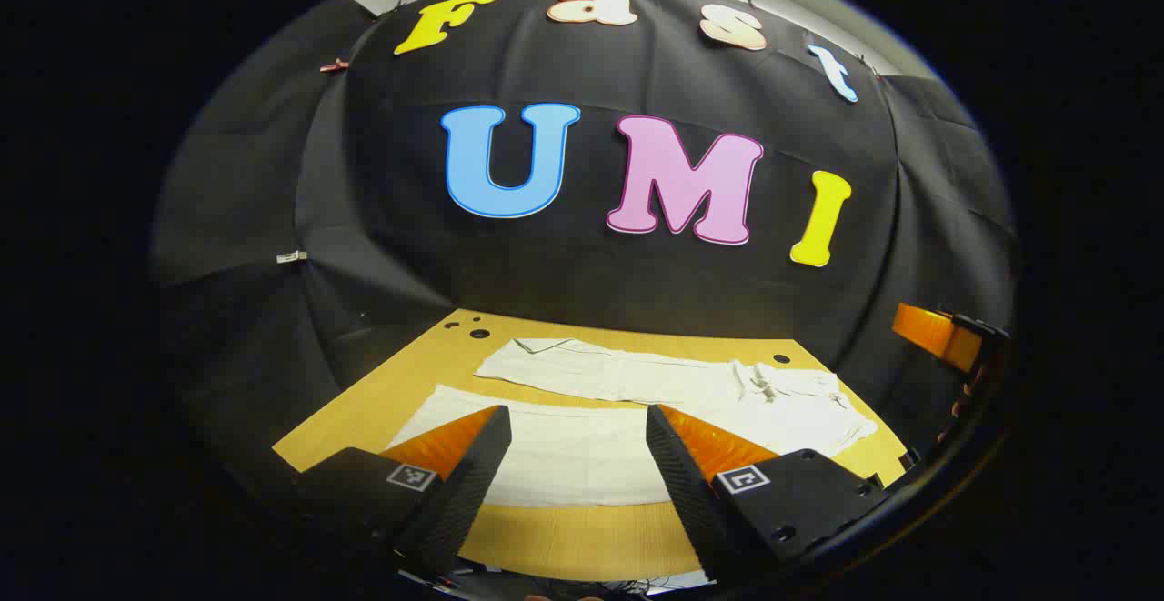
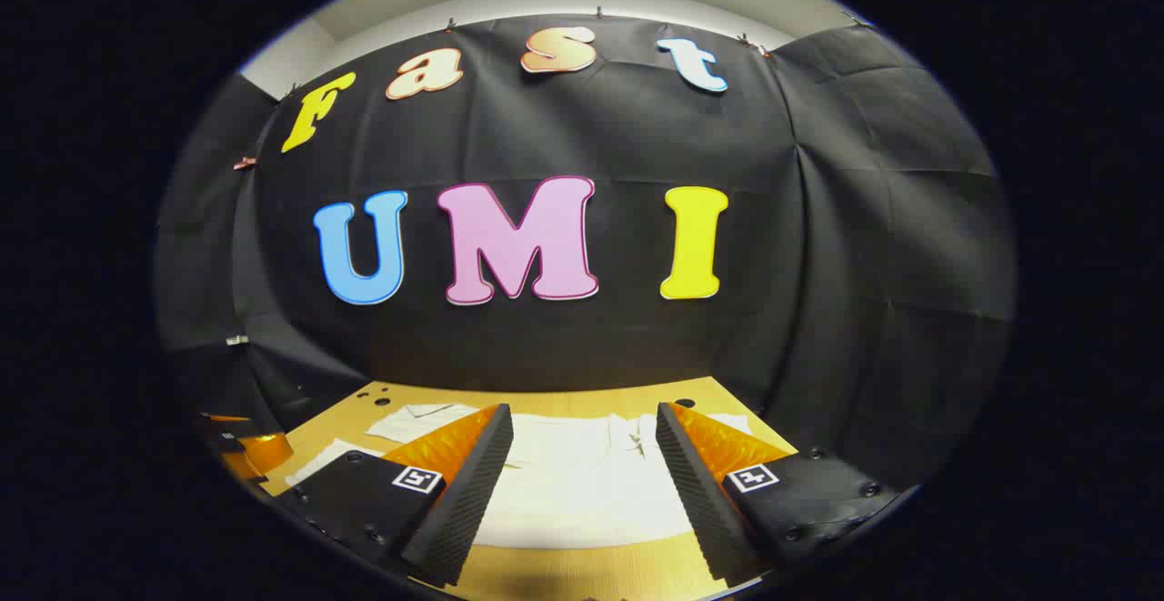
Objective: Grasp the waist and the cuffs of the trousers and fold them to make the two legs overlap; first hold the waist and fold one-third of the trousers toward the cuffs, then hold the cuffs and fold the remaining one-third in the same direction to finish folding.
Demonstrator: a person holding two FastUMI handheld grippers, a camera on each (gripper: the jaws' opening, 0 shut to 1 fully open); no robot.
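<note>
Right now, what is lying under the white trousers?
The trousers lie spread flat on a tan wooden table, both legs apart. Bare tabletop shows around them, with dark holes near the far edge. What the cloth itself covers cannot be seen.

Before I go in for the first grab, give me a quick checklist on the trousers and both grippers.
1. Left gripper open with nothing held: ok.
2. Right gripper open with nothing held: ok.
3. Trousers lying spread on the table, legs apart and not yet overlapped: ok.
4. Waist end ahead of the right gripper: ok.
5. Cuffs within the left gripper's reach: cannot tell.
6. Fabric flat at the waist: not ok, it looks rumpled.
</note>
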